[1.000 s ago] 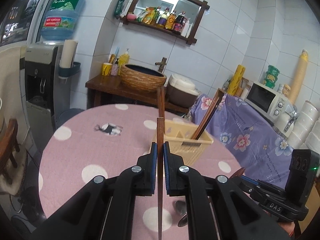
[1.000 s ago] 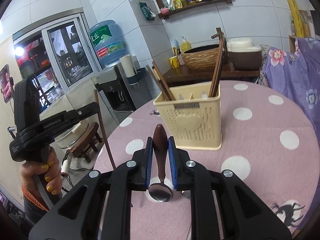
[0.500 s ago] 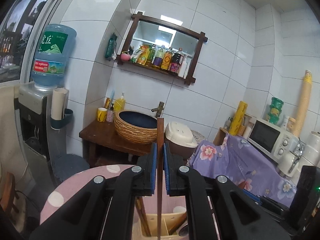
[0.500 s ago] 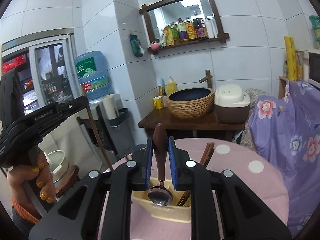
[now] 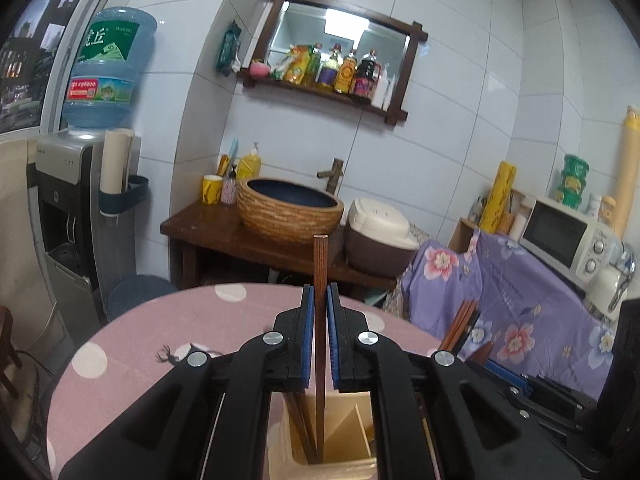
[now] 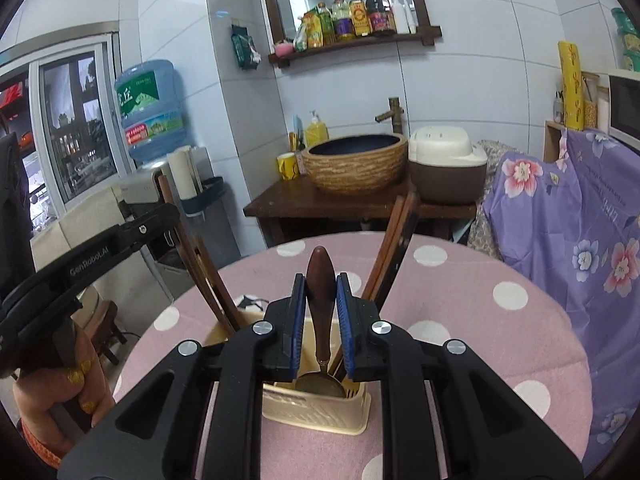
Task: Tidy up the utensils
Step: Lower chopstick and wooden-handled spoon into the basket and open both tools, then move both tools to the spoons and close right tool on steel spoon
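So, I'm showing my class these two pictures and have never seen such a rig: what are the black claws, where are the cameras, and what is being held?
No robot here: a person holds a two-finger gripper in each hand, each with a camera looking along its fingers. The left camera shows the left gripper shut on a chopstick, its lower end down inside a cream utensil holder. The right camera shows the right gripper shut on a wooden-handled spoon, bowl down, over the same holder on the pink spotted table.
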Action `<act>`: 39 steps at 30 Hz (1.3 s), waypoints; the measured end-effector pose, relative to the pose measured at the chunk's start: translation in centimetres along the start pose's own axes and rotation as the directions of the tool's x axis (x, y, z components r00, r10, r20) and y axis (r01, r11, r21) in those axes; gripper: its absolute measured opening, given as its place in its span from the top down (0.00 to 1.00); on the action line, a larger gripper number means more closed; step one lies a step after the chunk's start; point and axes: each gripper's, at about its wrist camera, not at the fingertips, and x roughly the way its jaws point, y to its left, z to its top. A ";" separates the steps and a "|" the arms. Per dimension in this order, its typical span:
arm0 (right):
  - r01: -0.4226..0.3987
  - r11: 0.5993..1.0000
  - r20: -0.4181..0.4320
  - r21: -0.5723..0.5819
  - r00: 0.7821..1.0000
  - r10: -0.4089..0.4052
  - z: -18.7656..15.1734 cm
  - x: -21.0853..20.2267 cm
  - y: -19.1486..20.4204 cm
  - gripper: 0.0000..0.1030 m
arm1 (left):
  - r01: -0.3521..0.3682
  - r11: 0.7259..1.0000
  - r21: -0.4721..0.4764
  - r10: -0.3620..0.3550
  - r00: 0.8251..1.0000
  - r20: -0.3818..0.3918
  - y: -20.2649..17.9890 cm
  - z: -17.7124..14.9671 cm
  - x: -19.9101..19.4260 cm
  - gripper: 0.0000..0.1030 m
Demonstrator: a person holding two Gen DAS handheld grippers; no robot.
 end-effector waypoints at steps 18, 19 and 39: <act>0.018 0.999 0.042 0.030 0.999 -0.019 -2.4 -1.4 -1.1 0.50 | 0.014 1.000 0.004 -0.014 0.998 -0.053 1.0 -4.0 -1.2 0.52; 0.028 0.999 0.056 0.020 0.998 -0.029 -2.7 -2.0 -1.0 0.49 | 0.018 1.000 0.003 -0.018 0.998 -0.055 1.2 -4.3 -1.7 0.51; -0.066 0.980 -0.364 -0.185 0.931 -0.006 -20.4 -1.0 3.9 0.49 | -0.195 0.979 -0.054 0.177 0.957 -0.231 8.4 -16.6 -9.2 0.34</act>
